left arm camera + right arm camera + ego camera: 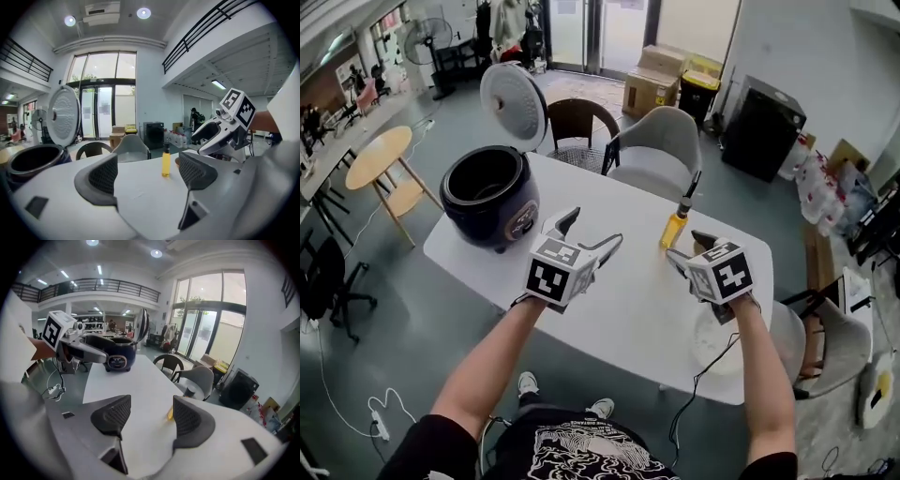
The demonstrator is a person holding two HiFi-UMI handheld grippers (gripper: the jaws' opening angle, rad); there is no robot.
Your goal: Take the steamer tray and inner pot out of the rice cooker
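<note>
The dark rice cooker (485,195) stands at the table's far left corner with its white-lined lid (514,105) swung up; its inside looks dark and I cannot tell what is in it. Both grippers hover above the middle of the white table (628,309), well apart from the cooker. My left gripper (592,234) is open with nothing between its pads (104,176). The right gripper (689,248) is open and empty too, pads (115,412) apart. From the right gripper view the cooker (117,355) lies far ahead, behind the left gripper (70,341).
A yellow bottle (675,225) stands on the table between the grippers, a little beyond them. A pale round thing (717,342) lies by my right forearm near the front edge. Two chairs (652,150) stand behind the table; a round wooden table (380,155) is at left.
</note>
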